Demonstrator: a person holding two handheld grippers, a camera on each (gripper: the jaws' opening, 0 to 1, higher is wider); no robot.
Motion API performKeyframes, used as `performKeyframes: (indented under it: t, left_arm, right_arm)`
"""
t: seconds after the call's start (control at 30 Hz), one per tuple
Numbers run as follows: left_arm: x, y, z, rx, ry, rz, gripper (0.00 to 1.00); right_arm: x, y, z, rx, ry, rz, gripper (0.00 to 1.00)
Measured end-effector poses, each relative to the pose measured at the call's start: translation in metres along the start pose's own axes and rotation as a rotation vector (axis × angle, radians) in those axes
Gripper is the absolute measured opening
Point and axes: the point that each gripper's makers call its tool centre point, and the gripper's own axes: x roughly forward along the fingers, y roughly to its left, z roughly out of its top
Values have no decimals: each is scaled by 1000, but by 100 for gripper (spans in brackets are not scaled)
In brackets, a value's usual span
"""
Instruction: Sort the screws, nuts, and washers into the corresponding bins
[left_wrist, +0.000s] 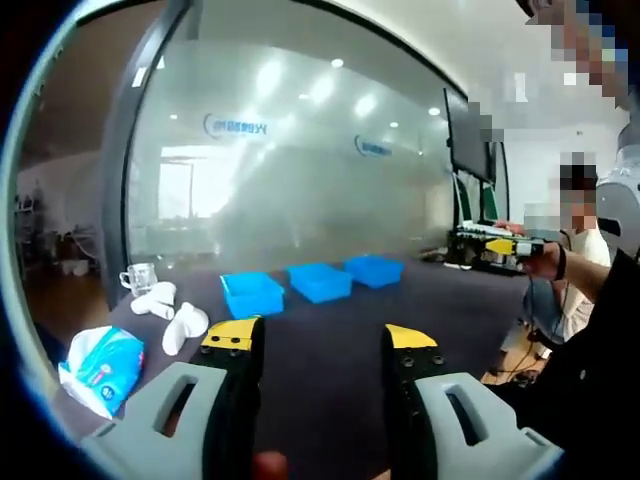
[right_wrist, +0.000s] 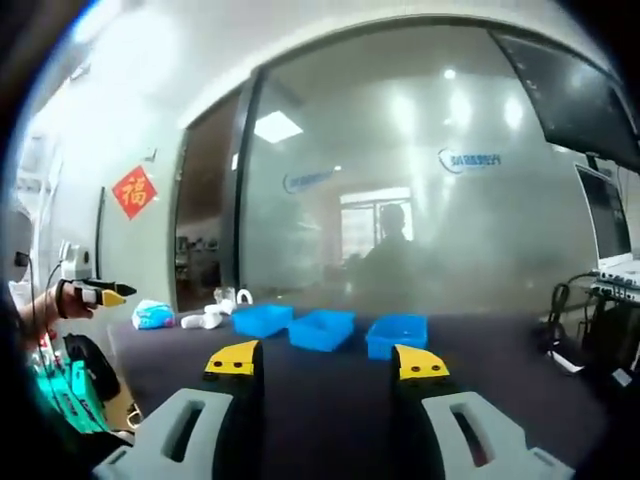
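Three blue bins stand in a row on the dark table: left bin (left_wrist: 252, 293), middle bin (left_wrist: 320, 281), right bin (left_wrist: 375, 269). The right gripper view shows the same row from further back: (right_wrist: 262, 319), (right_wrist: 322, 329), (right_wrist: 396, 335). My left gripper (left_wrist: 320, 340) is open, held above the table short of the bins, with nothing between its yellow-tipped jaws. My right gripper (right_wrist: 326, 360) is open and empty too, also short of the bins. Each gripper also appears in the other's view, held in a hand: the right (left_wrist: 495, 245), the left (right_wrist: 100, 292).
A blue-and-white packet (left_wrist: 100, 365), white objects (left_wrist: 170, 315) and a glass cup (left_wrist: 140, 277) sit at the table's left end. A frosted glass wall (left_wrist: 300, 170) stands behind the table. A monitor (right_wrist: 575, 90) and cables (right_wrist: 570, 330) are at the right. A person (left_wrist: 590, 250) sits nearby.
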Motion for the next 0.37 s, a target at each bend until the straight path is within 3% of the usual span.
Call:
performKeyframes:
  t: [0.37]
  left_arm:
    - [-2,0,6,10,-9,5,46]
  right_arm:
    - [-3,-1,4,-5,-7,-6,47]
